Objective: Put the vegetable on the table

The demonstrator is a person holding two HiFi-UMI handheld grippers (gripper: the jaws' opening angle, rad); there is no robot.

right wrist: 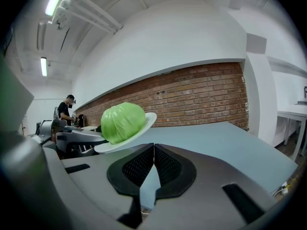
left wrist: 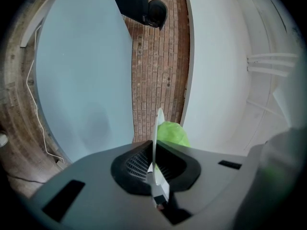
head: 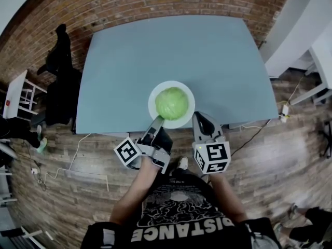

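A green cabbage (head: 171, 103) lies on a white plate (head: 153, 101) at the near edge of the blue-grey table (head: 171, 51). My left gripper (head: 157, 121) is shut on the plate's near rim. In the left gripper view the plate (left wrist: 158, 121) runs edge-on between the jaws of that gripper (left wrist: 154, 147), with the cabbage (left wrist: 173, 133) behind it. My right gripper (head: 198, 117) is shut and empty just right of the plate. In the right gripper view the plate (right wrist: 149, 119) and cabbage (right wrist: 122, 122) look tilted and raised above the table (right wrist: 230, 138), left of the shut right gripper (right wrist: 153, 148).
A dark coat on a stand (head: 59, 77) and a white rack (head: 18, 95) stand left of the table. White tables (head: 295, 35) are at the right, a brick wall (head: 155, 4) behind. Cables (head: 78, 154) lie on the wooden floor. A person (right wrist: 64, 109) stands far off.
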